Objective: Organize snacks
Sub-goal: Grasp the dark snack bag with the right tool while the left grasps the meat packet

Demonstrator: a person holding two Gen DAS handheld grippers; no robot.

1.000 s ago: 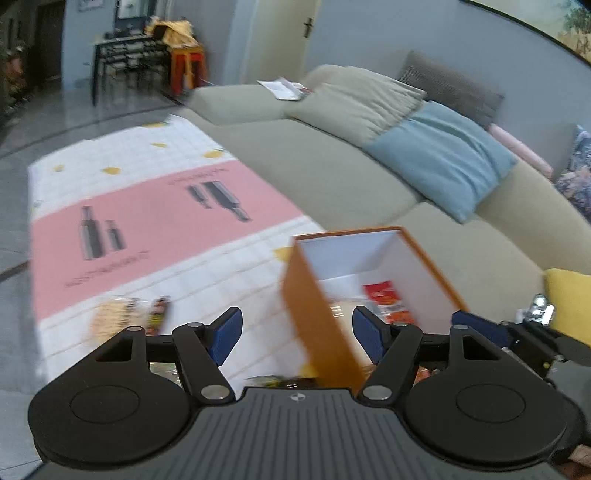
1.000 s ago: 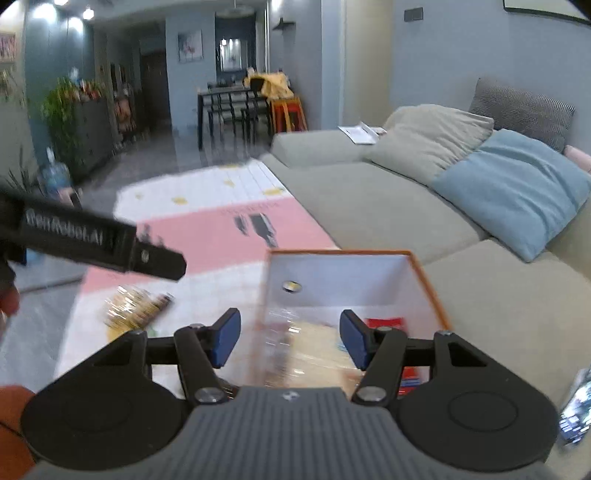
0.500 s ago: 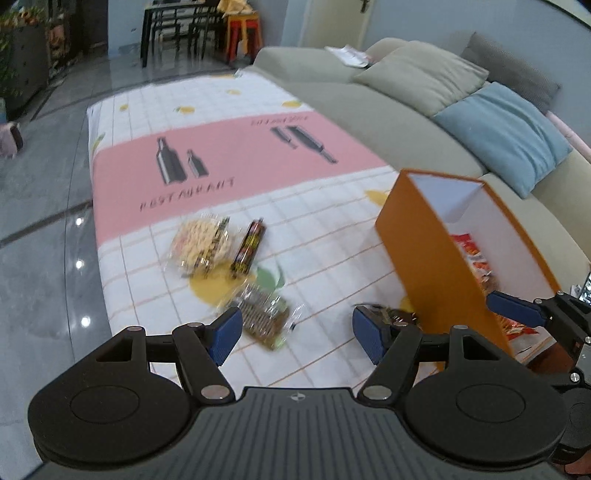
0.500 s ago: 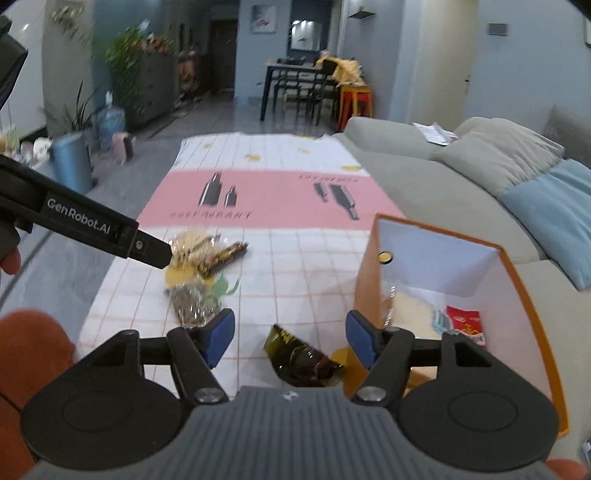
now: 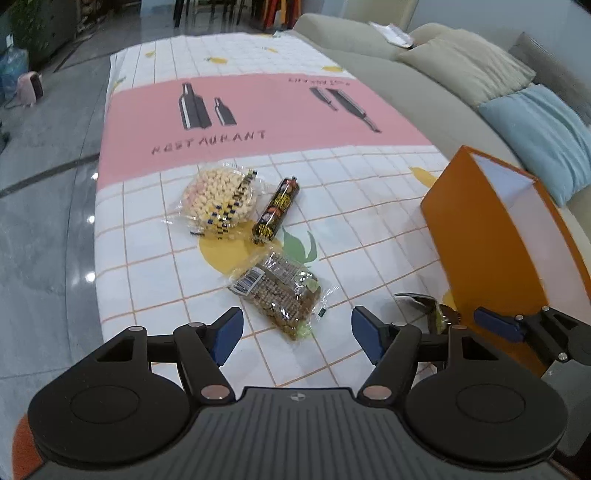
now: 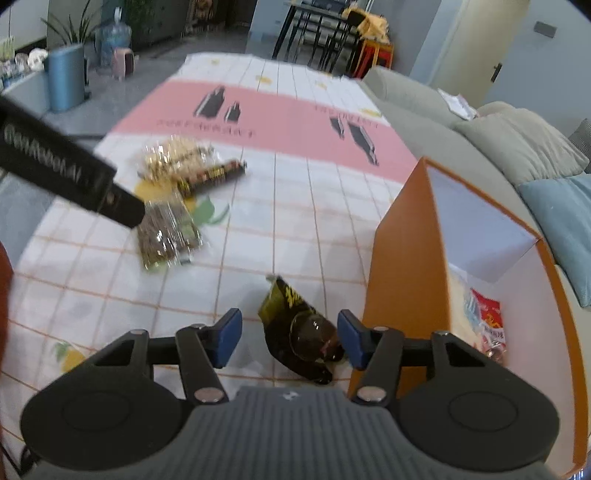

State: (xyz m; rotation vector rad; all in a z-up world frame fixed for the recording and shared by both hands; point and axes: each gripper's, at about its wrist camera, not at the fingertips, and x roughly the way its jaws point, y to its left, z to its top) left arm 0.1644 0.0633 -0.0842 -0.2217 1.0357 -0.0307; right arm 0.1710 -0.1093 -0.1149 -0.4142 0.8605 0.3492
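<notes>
An orange box with a white inside stands on the table's right; it also shows in the right wrist view, with a red snack pack inside. On the cloth lie a clear bag of pale puffs, a dark sausage stick, a clear bag of brown nuts and a black-and-yellow packet. My left gripper is open, just short of the nut bag. My right gripper is open, with the black packet between its fingers.
The table wears a white checked cloth with a pink band. A beige sofa with cushions runs along the right. Grey floor lies to the left. Chairs and a dining table stand far back.
Both grippers tilted down from the box and sofa toward the tabletop snacks. The left now faces the nut bag; the right has closed in on the black packet.
</notes>
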